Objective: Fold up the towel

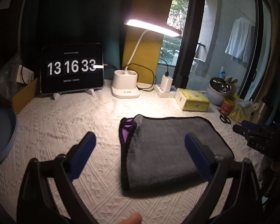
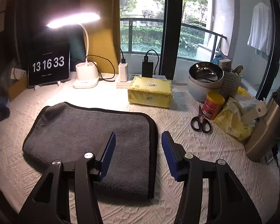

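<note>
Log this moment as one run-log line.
towel: folded, flat on tablecloth, purple corner showing | left gripper: open, empty | right gripper: open, empty, above the towel's right edge

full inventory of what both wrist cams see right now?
towel: 1, grey with black trim, purple underside showing at one corner, folded, centre of table
table cover: 1, white, textured
tablet clock: 1, black, reads 13 16 33, back left
desk lamp: 1, white, lit, beside the tablet
chargers: 2, one white, one black, on a power strip at the window
tissue box: 1, yellow, behind the towel
steel bowl: 1, silver, on a pale pot, back right
can: 1, red and yellow
scissors: 1, black, beside the can
flask: 1, steel, far right
bowl: 1, blue, far left
left hand-held gripper: open, empty
right hand-held gripper: open, straddling the towel's right edge
</note>
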Demonstrator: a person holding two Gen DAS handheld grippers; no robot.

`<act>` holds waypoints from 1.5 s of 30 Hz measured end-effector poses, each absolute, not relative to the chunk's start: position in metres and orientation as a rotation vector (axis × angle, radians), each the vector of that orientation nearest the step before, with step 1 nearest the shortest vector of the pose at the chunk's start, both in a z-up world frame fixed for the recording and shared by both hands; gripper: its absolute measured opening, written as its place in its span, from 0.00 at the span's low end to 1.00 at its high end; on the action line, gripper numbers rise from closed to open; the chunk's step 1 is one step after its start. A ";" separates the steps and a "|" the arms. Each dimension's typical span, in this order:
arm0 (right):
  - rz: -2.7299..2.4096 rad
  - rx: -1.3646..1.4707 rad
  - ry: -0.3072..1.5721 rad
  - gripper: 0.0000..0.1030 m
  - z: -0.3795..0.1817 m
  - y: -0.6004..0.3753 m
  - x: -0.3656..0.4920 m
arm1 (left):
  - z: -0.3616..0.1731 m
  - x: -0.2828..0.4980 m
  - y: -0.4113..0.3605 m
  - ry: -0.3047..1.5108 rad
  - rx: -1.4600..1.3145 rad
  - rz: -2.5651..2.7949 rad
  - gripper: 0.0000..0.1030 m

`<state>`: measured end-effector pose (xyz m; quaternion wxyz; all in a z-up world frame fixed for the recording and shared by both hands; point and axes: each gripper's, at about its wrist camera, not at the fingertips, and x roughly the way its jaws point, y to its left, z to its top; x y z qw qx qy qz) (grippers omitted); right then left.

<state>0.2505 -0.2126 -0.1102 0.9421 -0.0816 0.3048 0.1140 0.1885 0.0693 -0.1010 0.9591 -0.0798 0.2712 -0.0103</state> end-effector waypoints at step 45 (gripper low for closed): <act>0.224 -0.159 0.467 0.53 -0.088 -0.230 0.068 | -0.091 0.018 0.014 0.312 0.001 0.007 0.94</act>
